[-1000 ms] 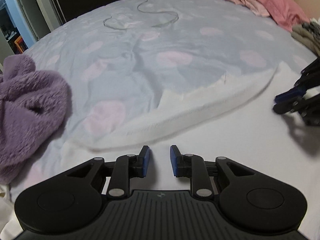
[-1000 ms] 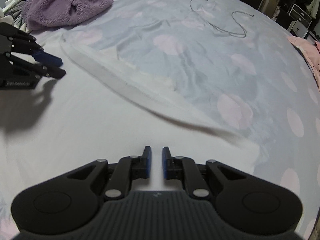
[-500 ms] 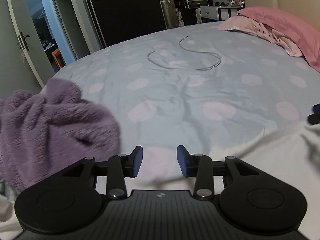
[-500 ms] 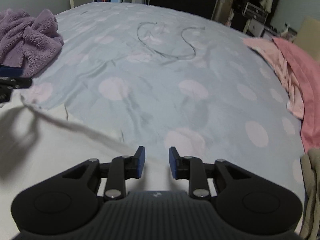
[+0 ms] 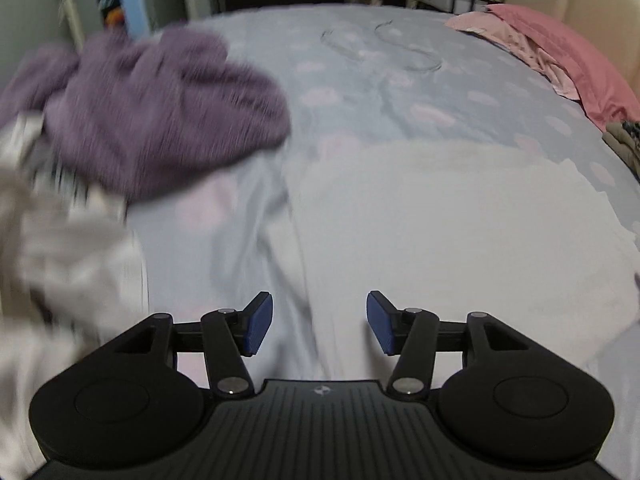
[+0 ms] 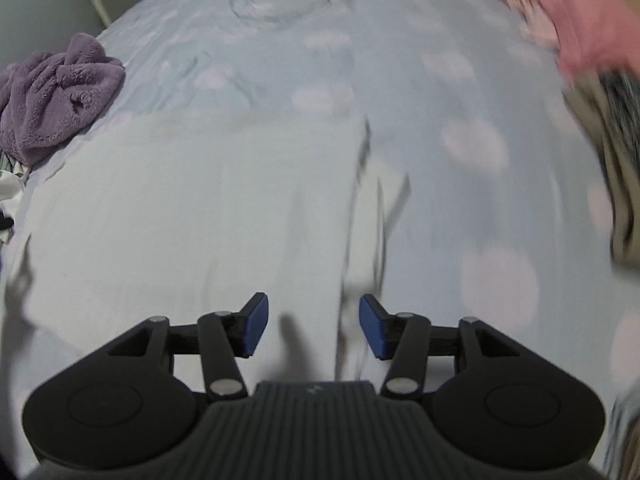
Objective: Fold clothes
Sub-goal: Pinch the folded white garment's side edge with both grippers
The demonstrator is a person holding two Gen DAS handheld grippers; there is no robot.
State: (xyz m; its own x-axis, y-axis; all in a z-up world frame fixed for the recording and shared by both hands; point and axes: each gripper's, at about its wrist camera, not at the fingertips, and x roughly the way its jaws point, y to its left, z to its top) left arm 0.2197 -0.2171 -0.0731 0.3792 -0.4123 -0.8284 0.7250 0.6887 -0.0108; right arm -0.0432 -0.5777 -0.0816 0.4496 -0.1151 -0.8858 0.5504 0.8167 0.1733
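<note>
White garment [image 6: 192, 208] flat beneath open right claw [image 6: 313, 327].

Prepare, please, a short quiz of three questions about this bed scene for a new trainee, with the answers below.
1. True or false: the left gripper is shut on the flat white cloth garment.
2. In the right wrist view, where does the fluffy purple fleece garment lie? A) left of the white garment B) on top of it C) under the right gripper
3. Fill in: the thin grey cord lies on the light blue ______ with pink dots.

Key: 1 false, both grippers are open with nothing between the pads. 2 A. 3 bedsheet.
</note>
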